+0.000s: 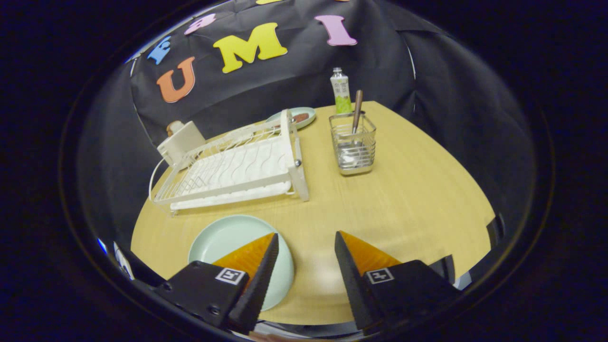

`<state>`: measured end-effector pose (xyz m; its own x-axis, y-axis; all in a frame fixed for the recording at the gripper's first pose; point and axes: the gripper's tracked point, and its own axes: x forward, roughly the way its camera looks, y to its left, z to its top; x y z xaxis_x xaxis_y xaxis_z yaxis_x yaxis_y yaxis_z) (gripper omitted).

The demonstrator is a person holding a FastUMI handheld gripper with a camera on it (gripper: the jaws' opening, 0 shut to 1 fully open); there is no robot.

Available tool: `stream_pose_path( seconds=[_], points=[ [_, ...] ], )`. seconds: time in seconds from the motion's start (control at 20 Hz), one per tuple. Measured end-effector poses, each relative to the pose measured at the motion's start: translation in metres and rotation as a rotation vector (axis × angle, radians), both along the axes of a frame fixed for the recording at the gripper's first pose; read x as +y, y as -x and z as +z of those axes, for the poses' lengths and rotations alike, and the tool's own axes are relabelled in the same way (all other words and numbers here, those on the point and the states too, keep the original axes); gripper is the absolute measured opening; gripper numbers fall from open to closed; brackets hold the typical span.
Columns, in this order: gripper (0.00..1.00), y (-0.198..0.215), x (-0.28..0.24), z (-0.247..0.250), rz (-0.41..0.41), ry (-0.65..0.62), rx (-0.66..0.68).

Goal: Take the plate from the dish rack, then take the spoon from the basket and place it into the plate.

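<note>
A pale green plate [227,240] lies flat on the wooden table [408,199], in front of the white dish rack [237,166]. My gripper [306,242] hangs open above the table's near edge; its left finger covers part of the plate's right side and nothing is between the fingers. Well beyond the fingers, right of the rack, stands a wire basket [354,148] with a spoon [356,114] upright in it, handle sticking out of the top.
A small bottle with a green label [341,91] stands behind the basket. A second pale plate with something brown on it [300,117] lies behind the rack. A cream box-shaped object [180,140] sits at the rack's far left end.
</note>
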<state>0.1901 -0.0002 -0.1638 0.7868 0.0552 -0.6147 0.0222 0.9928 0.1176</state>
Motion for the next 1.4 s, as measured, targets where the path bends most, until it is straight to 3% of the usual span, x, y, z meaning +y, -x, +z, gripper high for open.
stream_pose_path(
  seconds=[0.05, 0.15, 0.4, 0.65, 0.9, 1.2, 1.4],
  points=[
    [0.9, -0.004, -0.01, 0.005, -0.018, 0.02, -0.027],
    [0.96, -0.009, -0.02, 0.016, -0.039, 0.046, -0.072],
    [0.96, -0.043, -0.043, 0.042, -0.078, 0.121, -0.242],
    [0.96, -0.1, -0.059, 0.062, -0.047, 0.158, -0.408],
    [0.97, -0.163, -0.077, 0.061, -0.04, 0.231, -0.42],
    [0.97, -0.22, -0.076, 0.064, -0.082, 0.052, -0.33],
    [0.9, -0.247, -0.072, 0.066, -0.1, 0.055, -0.291]
  ],
)
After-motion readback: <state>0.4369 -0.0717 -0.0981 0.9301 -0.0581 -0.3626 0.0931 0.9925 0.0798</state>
